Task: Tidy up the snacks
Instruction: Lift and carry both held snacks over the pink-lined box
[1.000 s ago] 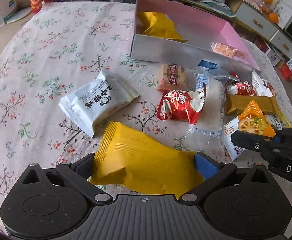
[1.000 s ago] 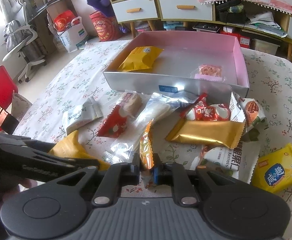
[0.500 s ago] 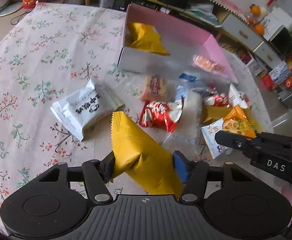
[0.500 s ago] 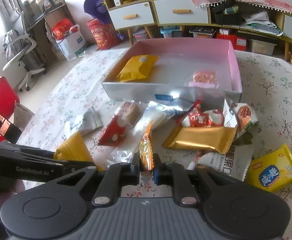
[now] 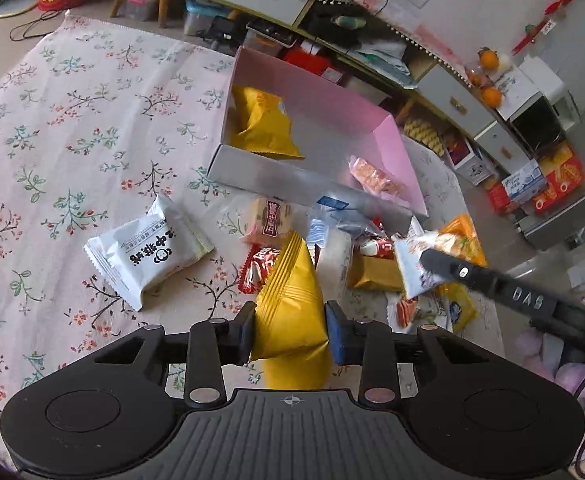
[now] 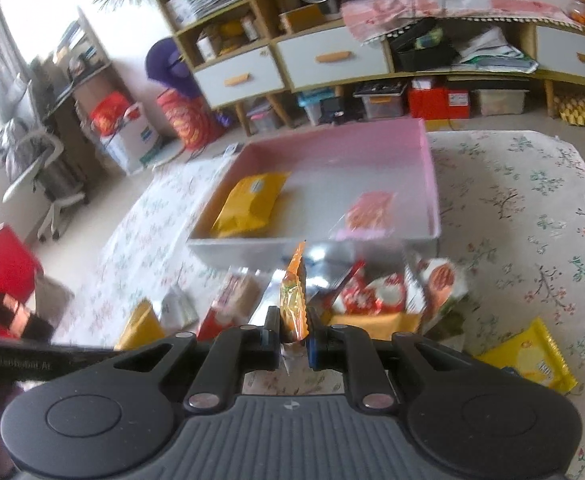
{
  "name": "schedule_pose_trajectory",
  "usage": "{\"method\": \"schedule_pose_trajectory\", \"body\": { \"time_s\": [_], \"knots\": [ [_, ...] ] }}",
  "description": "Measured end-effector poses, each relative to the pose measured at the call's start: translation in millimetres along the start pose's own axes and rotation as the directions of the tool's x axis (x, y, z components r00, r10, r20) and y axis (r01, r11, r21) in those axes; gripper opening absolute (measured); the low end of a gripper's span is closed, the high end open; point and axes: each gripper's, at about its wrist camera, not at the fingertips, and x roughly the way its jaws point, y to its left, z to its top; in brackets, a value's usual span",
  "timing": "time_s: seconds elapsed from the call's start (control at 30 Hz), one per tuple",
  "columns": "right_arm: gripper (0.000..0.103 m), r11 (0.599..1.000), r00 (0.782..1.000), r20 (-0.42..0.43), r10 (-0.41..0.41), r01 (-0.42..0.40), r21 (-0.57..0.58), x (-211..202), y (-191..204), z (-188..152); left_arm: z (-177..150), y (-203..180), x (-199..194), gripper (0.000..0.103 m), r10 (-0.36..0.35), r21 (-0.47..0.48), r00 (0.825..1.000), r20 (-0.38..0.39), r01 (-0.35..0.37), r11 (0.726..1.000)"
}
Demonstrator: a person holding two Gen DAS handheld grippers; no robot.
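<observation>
My left gripper (image 5: 290, 332) holds a yellow packet (image 5: 288, 300) above the floral tablecloth; its jaws are closing, both pads pressing the packet's sides. My right gripper (image 6: 294, 338) is shut on a thin orange packet (image 6: 294, 296), held edge-up; in the left wrist view that gripper (image 5: 426, 256) comes in from the right with the packet (image 5: 456, 240). Ahead stands a pink-lined silver box (image 5: 276, 184) holding another yellow packet (image 5: 264, 128) and a pink snack (image 5: 374, 174). The right wrist view shows the box (image 6: 244, 250) beyond the orange packet.
Loose snacks lie in front of the box: a white packet (image 5: 148, 252), a red packet (image 5: 258, 268), a gold bar (image 5: 376, 276) and a yellow biscuit packet (image 6: 528, 360). The table edge runs close on the right; cabinets with drawers (image 6: 332, 58) stand behind.
The left jaws have closed onto the yellow packet and lifted it off the cloth, turning it upright. The right gripper has risen with the orange packet, nearer the box.
</observation>
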Motion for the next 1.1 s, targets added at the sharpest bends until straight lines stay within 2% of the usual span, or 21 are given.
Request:
{"method": "schedule_pose_trajectory", "body": {
  "time_s": [0.17, 0.47, 0.83, 1.1],
  "knots": [
    [0.000, 0.998, 1.000, 0.021, 0.013, -0.015, 0.062, 1.8, -7.4, 11.0, 5.4, -3.4, -2.9, 0.031, -0.027, -0.008, 1.000, 0.007, 0.027, 1.000],
    [0.000, 0.993, 0.997, 0.080, 0.015, -0.024, 0.113, 2.7, -17.6, 36.1, 37.8, -14.1, -12.6, 0.026, -0.088, -0.058, 0.992, 0.093, 0.093, 0.994],
    [0.000, 0.974, 0.992, 0.123, -0.005, -0.023, 0.227, 12.9, -48.7, 52.9, 78.1, -49.7, 5.6, 0.025, -0.086, -0.026, 0.986, 0.146, 0.091, 0.995],
    [0.000, 0.970, 0.992, 0.124, -0.034, 0.003, 0.243, 29.8, -64.8, 67.0, 118.9, -72.1, 41.6, 0.025, -0.036, 0.020, 0.981, 0.188, 0.033, 0.999]
  ]
}}
